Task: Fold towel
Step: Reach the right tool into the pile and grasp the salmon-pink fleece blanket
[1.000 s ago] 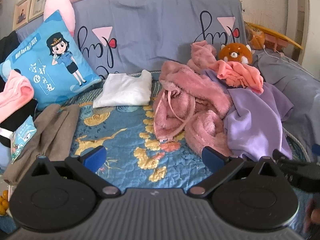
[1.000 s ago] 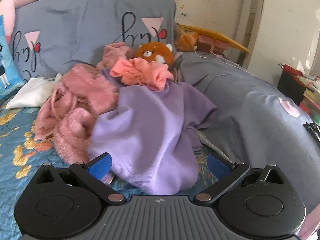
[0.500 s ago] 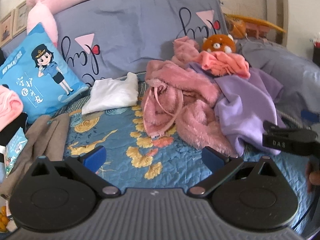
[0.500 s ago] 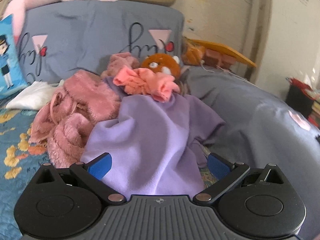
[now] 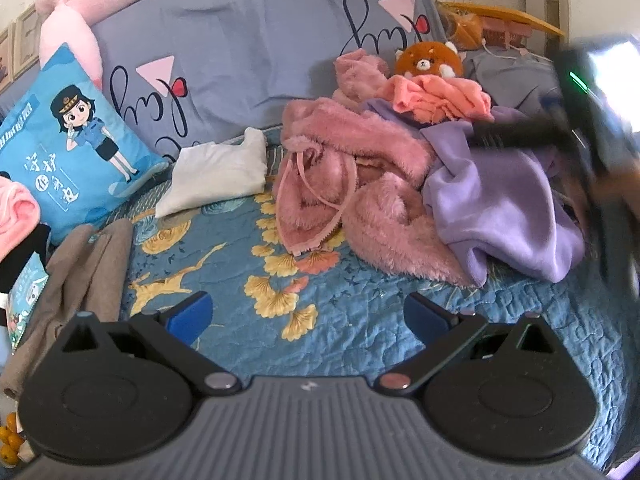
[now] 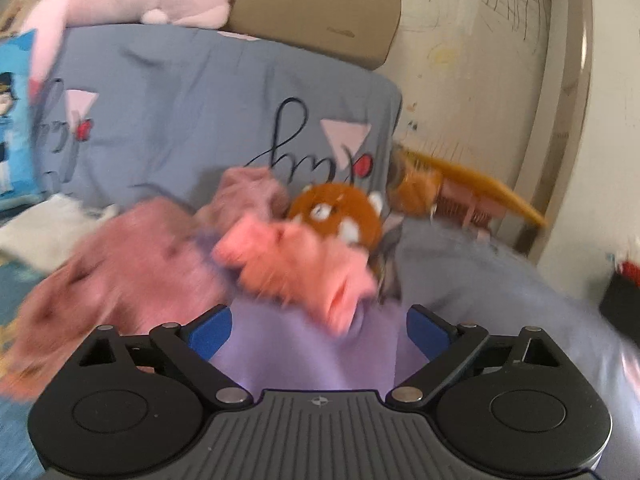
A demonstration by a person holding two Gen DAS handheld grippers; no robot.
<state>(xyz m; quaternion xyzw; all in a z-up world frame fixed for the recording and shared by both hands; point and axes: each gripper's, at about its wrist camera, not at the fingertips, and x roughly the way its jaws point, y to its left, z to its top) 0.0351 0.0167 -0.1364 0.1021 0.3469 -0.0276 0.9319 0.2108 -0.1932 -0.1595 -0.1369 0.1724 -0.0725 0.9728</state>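
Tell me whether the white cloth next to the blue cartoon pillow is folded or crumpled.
Folded. The white cloth lies as a flat, neat rectangle on the quilt, unlike the heaped pink and purple fabrics.

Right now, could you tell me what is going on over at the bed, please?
A person with a gripper in each hand is starting on a heap of laundry on the bed. The right gripper is over the purple cloth, just short of the coral towel; its jaws have just been closing, but grip nothing yet. The left gripper hangs open over the bare quilt. Nothing from the heap is folded yet.
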